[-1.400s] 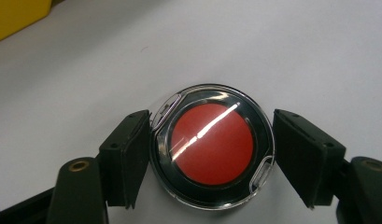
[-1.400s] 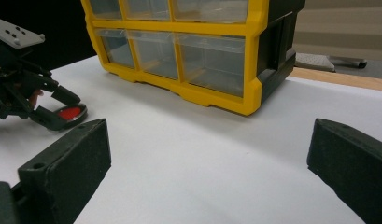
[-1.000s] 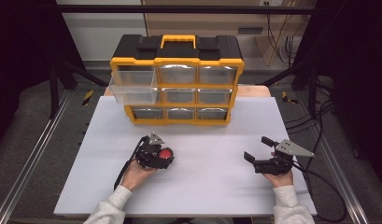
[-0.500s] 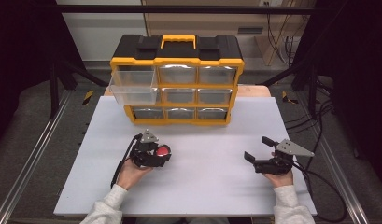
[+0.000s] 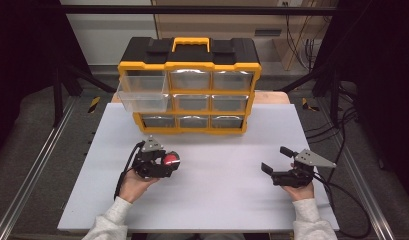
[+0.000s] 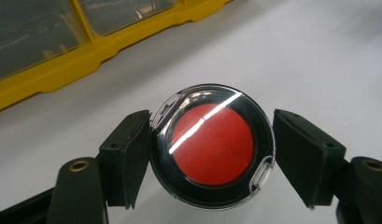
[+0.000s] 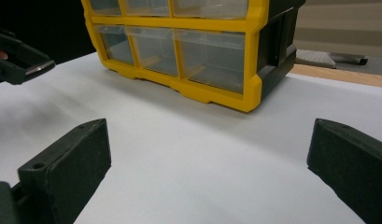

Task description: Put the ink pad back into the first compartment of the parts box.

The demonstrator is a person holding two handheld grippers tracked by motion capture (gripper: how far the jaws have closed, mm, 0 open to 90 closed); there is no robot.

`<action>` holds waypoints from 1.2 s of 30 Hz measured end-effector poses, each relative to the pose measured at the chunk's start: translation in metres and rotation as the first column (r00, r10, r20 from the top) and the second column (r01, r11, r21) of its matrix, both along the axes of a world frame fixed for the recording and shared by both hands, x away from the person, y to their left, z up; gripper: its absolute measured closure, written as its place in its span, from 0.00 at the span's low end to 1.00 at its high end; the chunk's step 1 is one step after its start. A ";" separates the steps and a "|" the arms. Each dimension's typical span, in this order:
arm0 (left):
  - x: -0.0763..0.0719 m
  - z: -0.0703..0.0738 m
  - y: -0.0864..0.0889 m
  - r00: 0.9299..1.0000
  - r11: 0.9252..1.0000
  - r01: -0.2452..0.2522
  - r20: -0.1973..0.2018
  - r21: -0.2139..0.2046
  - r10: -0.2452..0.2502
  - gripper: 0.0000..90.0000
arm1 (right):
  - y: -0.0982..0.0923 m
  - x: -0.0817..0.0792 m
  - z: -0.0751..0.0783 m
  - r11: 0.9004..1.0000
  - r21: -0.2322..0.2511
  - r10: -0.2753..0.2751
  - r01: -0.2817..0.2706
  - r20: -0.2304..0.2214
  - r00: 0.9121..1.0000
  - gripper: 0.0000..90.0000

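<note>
One round red-centred case (image 6: 212,157) is clamped flat between the pads of the left gripper (image 5: 168,161), above the white table (image 5: 217,210); the pulled-out top-left drawer (image 5: 142,95) lies ahead and slightly leftward. The right gripper (image 5: 276,161), jaws apart and empty, is farther off.

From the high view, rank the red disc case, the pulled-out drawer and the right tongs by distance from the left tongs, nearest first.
1. Red disc case: clamped in the left tongs.
2. Pulled-out drawer: straight behind, at the organizer's top left.
3. Right tongs: open, far across the white board to the right.
</note>
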State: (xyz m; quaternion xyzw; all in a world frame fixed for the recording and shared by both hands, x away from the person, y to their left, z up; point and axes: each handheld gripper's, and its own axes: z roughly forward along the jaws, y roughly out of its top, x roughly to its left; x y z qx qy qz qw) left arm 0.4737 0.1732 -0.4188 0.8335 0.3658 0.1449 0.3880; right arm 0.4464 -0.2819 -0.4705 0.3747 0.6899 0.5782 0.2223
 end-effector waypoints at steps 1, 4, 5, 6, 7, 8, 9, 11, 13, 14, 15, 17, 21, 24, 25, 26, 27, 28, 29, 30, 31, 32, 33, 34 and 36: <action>-0.001 0.004 0.002 1.000 1.000 -0.002 0.007 -0.003 0.002 0.33 | 0.000 0.000 0.000 1.000 0.000 -0.001 0.001 0.001 1.000 0.00; -0.002 0.009 0.007 1.000 1.000 -0.009 0.017 -0.015 0.009 0.33 | 0.000 0.000 0.000 1.000 0.002 -0.002 0.002 0.002 1.000 0.00; -0.002 0.009 0.007 1.000 1.000 -0.009 0.017 -0.015 0.009 0.33 | 0.000 0.000 0.000 1.000 0.002 -0.002 0.002 0.002 1.000 0.00; -0.002 0.011 0.009 1.000 1.000 -0.010 0.020 -0.015 0.010 0.33 | 0.000 0.000 0.000 1.000 0.002 -0.002 0.002 0.003 1.000 0.00; -0.003 0.015 0.012 0.999 1.000 -0.018 0.026 -0.026 0.019 0.33 | 0.000 0.000 0.001 1.000 0.006 -0.002 0.002 -0.002 1.000 0.00; -0.003 0.015 0.012 0.999 1.000 -0.018 0.026 -0.026 0.019 0.33 | 0.000 0.000 0.001 1.000 0.006 -0.002 0.002 -0.002 1.000 0.00; -0.004 0.018 0.016 0.999 0.999 -0.026 0.032 -0.035 0.027 0.33 | 0.000 -0.001 0.001 1.000 0.006 -0.002 0.002 0.000 1.000 0.00; -0.005 0.022 0.019 0.999 0.999 -0.030 0.040 -0.040 0.031 0.33 | -0.001 0.000 0.001 1.000 0.006 -0.003 0.003 0.000 1.000 0.00; -0.006 0.025 0.022 0.998 0.998 -0.036 0.047 -0.044 0.038 0.33 | 0.000 0.000 0.000 1.000 0.001 -0.002 0.002 0.003 1.000 0.00; -0.006 0.025 0.022 0.998 0.998 -0.036 0.047 -0.044 0.038 0.33 | 0.000 0.000 0.000 1.000 0.001 -0.002 0.002 0.003 1.000 0.00; -0.006 0.026 0.023 0.998 0.998 -0.037 0.050 -0.044 0.039 0.33 | 0.000 0.000 0.000 1.000 0.000 -0.001 0.001 0.003 1.000 0.00; -0.008 0.030 0.025 0.997 0.998 -0.041 0.057 -0.053 0.044 0.33 | 0.000 0.000 0.000 1.000 0.002 0.002 -0.002 -0.004 1.000 0.00; -0.010 0.039 0.030 0.996 0.997 -0.047 0.076 -0.066 0.052 0.33 | 0.001 0.000 0.000 1.000 -0.001 0.002 -0.002 -0.004 1.000 0.00; -0.011 0.042 0.032 0.995 0.996 -0.047 0.080 -0.070 0.053 0.33 | 0.001 0.000 0.000 1.000 -0.004 0.004 -0.004 -0.009 1.000 0.00; -0.012 0.043 0.033 0.995 0.997 -0.046 0.083 -0.069 0.052 0.33 | 0.001 0.000 0.000 1.000 -0.004 0.004 -0.004 -0.003 1.000 0.00; -0.012 0.045 0.034 0.995 0.996 -0.049 0.086 -0.073 0.055 0.33 | 0.001 0.000 0.000 1.000 -0.004 0.004 -0.004 -0.003 1.000 0.00; -0.013 0.048 0.035 0.994 0.996 -0.049 0.092 -0.079 0.056 0.33 | 0.000 0.000 0.000 1.000 -0.002 0.001 -0.001 -0.005 1.000 0.00; -0.014 0.050 0.036 0.994 0.996 -0.049 0.096 -0.081 0.057 0.33 | 0.000 0.000 0.000 1.000 -0.004 0.000 0.000 -0.004 1.000 0.00; -0.015 0.052 0.037 0.994 0.996 -0.048 0.098 -0.081 0.056 0.33 | 0.000 0.000 0.000 1.000 -0.004 0.001 -0.001 -0.004 1.000 0.00; -0.015 0.052 0.037 0.994 0.996 -0.048 0.098 -0.081 0.056 0.33 | 0.000 0.000 0.000 1.000 -0.004 0.001 -0.001 -0.004 1.000 0.00; -0.016 0.055 0.038 0.993 0.995 -0.050 0.105 -0.084 0.059 0.33 | 0.001 0.000 0.000 1.000 -0.004 0.001 -0.001 -0.004 1.000 0.00; -0.016 0.057 0.039 0.992 0.995 -0.051 0.108 -0.086 0.061 0.33 | 0.001 0.000 0.000 1.000 -0.006 0.002 -0.002 -0.007 1.000 0.00; -0.016 0.057 0.039 0.992 0.995 -0.051 0.108 -0.086 0.061 0.33 | 0.001 0.000 0.000 1.000 -0.007 0.003 -0.003 -0.010 1.000 0.00; -0.017 0.058 0.040 0.992 0.995 -0.054 0.111 -0.089 0.063 0.33 | 0.001 0.000 0.000 1.000 -0.007 0.003 -0.003 -0.010 1.000 0.00; -0.017 0.062 0.042 0.991 0.994 -0.057 0.117 -0.096 0.068 0.33 | 0.001 0.000 0.000 1.000 -0.006 0.003 -0.004 -0.009 1.000 0.00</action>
